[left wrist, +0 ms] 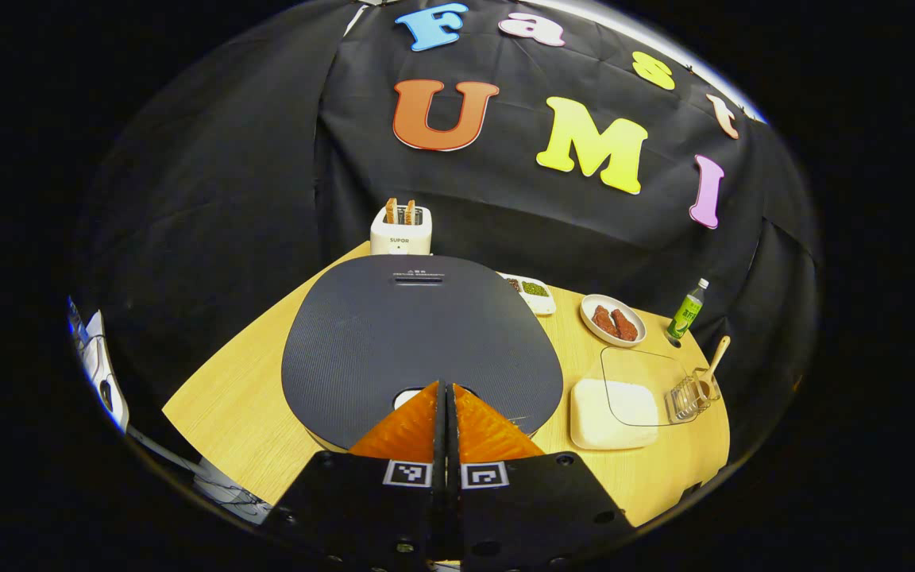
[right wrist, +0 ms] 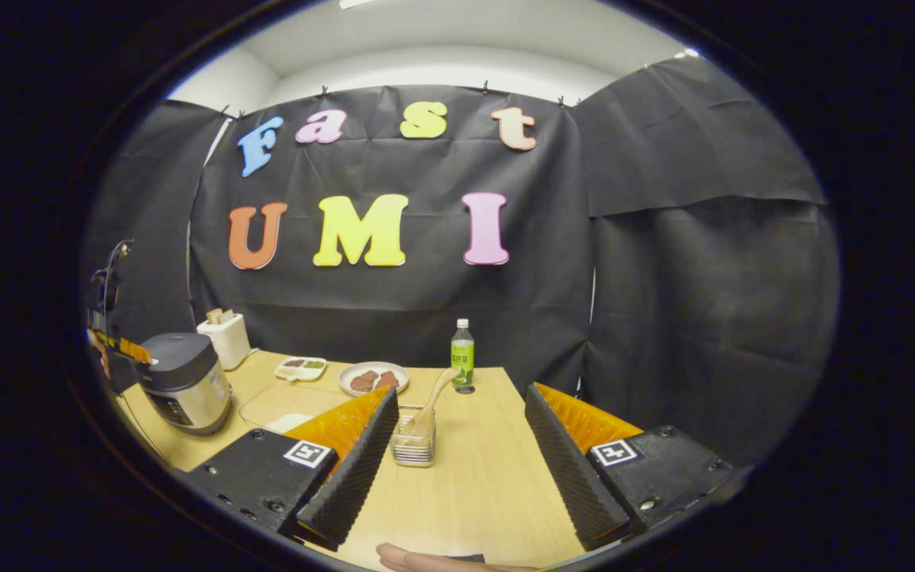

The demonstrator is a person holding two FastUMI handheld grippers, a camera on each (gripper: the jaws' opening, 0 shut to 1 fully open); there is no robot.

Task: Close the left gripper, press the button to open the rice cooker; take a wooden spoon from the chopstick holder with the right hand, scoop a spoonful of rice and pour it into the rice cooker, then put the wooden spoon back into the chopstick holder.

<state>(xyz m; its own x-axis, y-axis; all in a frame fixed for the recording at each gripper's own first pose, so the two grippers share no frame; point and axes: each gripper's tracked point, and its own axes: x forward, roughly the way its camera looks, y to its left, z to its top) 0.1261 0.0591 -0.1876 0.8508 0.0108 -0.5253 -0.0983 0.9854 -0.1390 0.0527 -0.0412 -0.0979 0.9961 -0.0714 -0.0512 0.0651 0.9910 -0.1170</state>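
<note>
Left gripper [left wrist: 446, 391]: nearest the lens in the left gripper view; its two fingers are pressed together with nothing between them, tips over the front edge of the rice cooker's lid.
Table [right wrist: 473, 477]: light wood, carrying everything below.
Rice cooker [left wrist: 418, 342]: lid down, dark and ribbed, at the table's left side; in the right gripper view [right wrist: 185, 381] it stands at far left with the left gripper at its top.
Right gripper [right wrist: 457, 413]: fingers spread wide apart, holding nothing, hovering above the table short of the chopstick holder.
Toaster [left wrist: 400, 229]: white, behind the cooker, two slices standing in it.
Rice container [left wrist: 612, 413]: white tray of rice with a clear lid tilted over it, right of the cooker.
Plate [left wrist: 613, 319]: two brown pieces on it.
Bottle [right wrist: 462, 355]: green, upright at the back edge.
Chopstick holder [right wrist: 414, 438]: clear, just beside the rice container.
Wooden spoon [right wrist: 434, 401]: standing in the holder, handle leaning up and right.
</note>
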